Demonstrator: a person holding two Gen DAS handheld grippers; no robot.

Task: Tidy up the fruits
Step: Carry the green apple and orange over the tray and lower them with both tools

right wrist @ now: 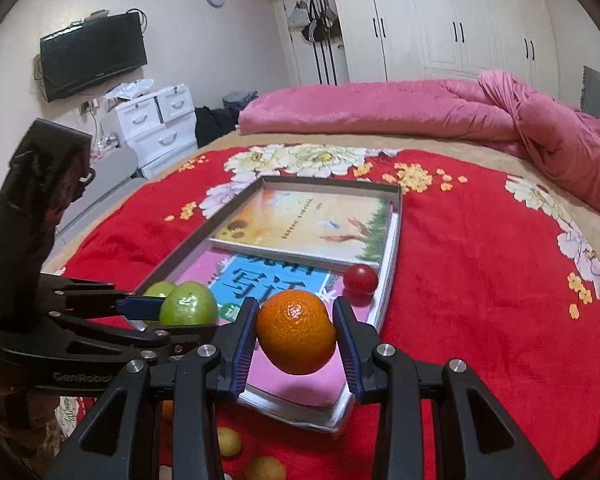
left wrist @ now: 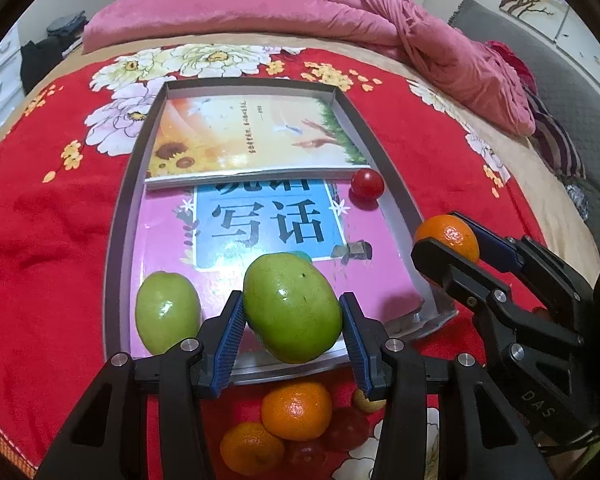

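The left gripper is clamped on a green fruit, its blue pads pressed to the fruit's two sides so that it hangs over the near end of the tray at the bottom centre of the left view. The right gripper pinches an orange the same way, above the tray's near right corner.

Both fruits seem to be carried clear of the tray so they can be set down without rolling.

In the tray, which is lined with two books, a second green fruit lies at the lower left and a small red tomato at the right wall, apparently kept apart by kind.

More oranges wait on the red blanket at the bottom of the frame, with dark red fruit that I cannot make out clearly.
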